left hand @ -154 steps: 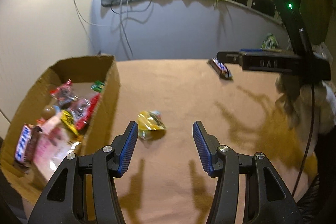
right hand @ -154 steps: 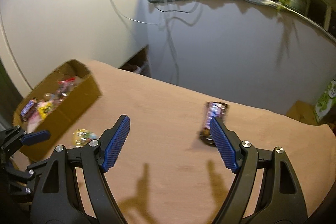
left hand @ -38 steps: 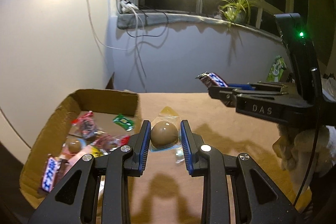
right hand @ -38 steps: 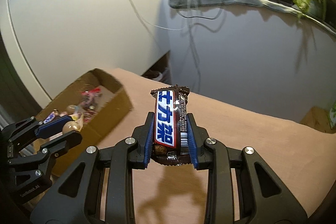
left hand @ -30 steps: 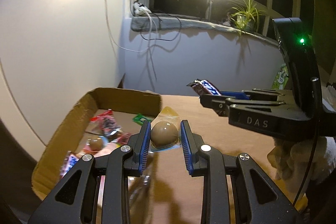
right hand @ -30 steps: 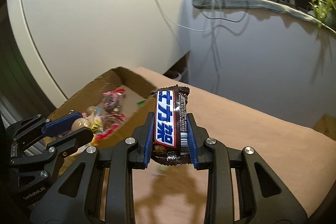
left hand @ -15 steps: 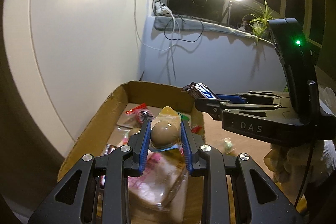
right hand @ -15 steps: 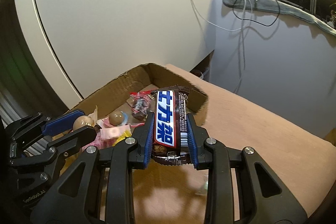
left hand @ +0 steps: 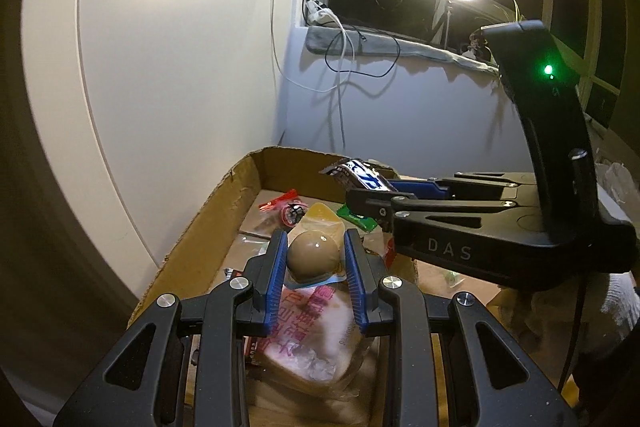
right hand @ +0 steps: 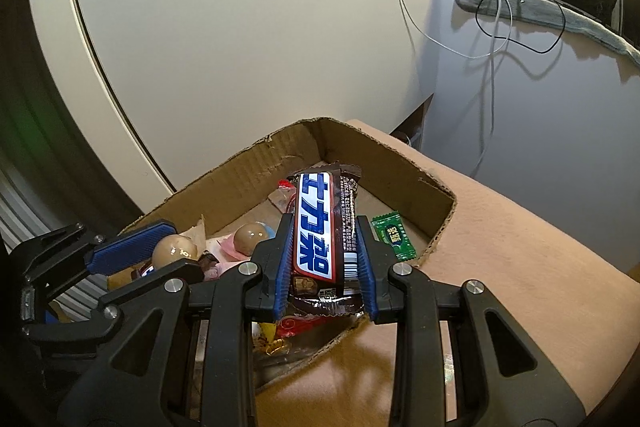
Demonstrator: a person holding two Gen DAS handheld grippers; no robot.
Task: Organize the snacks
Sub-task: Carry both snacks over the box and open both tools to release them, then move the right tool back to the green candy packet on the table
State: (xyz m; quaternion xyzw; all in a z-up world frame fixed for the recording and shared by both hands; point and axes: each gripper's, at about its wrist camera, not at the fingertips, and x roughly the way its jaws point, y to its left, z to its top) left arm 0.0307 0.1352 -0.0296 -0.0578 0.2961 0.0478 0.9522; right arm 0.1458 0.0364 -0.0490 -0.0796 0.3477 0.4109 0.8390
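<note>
My left gripper (left hand: 314, 247) is shut on a packaged brown egg snack (left hand: 313, 253) and holds it above the open cardboard box (left hand: 208, 223). My right gripper (right hand: 324, 227) is shut on a brown chocolate bar (right hand: 320, 227) with a blue and white label, also held over the box (right hand: 256, 167). The right gripper (left hand: 360, 195) with the bar (left hand: 362, 175) shows in the left wrist view, to the right and further back. The left gripper (right hand: 160, 247) with its egg snack (right hand: 175, 250) shows at the lower left of the right wrist view.
The box holds several snacks: a pink bread pack (left hand: 312, 343), a red wrapped sweet (left hand: 286, 209), a green sachet (right hand: 394, 235), another egg snack (right hand: 250, 237). The tan table (right hand: 520, 287) runs to the right. A white wall stands close behind the box.
Both grippers, empty and open 5 seconds ago, now each hold a snack. In the last second both have moved left from over the table to above the box.
</note>
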